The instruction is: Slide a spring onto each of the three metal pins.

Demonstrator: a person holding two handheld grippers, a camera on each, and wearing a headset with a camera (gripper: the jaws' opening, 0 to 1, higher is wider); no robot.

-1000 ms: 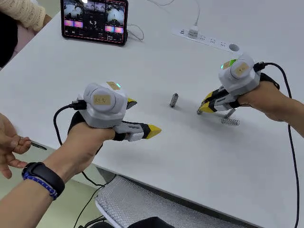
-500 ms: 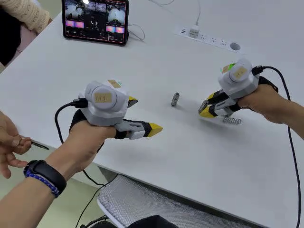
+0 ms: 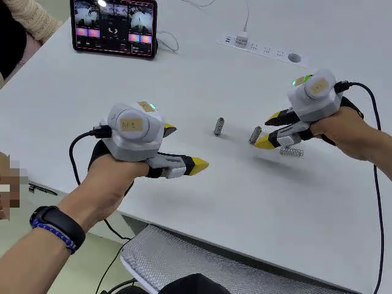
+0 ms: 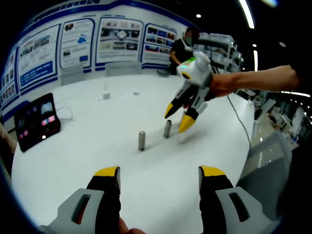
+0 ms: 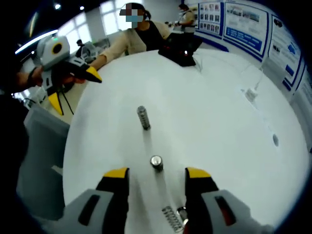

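— On the desk (image 3: pixel 202 202), which way does the loose spring lie from you?

— Under my right tongs (image 3: pixel 267 130), behind the tips, toward my hand. The loose spring (image 3: pixel 291 152) lies flat, long axis across my reach. Those tongs gape wide and hold nothing. My left tongs (image 3: pixel 184 148) are parted and empty too, well apart from it, so the right is nearer.

— And the count?

— Two upright pins: the far pin (image 3: pixel 218 126) and the near pin (image 3: pixel 255 135), just ahead of my right tips. Both look ribbed, so already sprung, I judge. One loose spring. A small shiny thing (image 5: pixel 181 211) beside it may be the third pin; I cannot tell.
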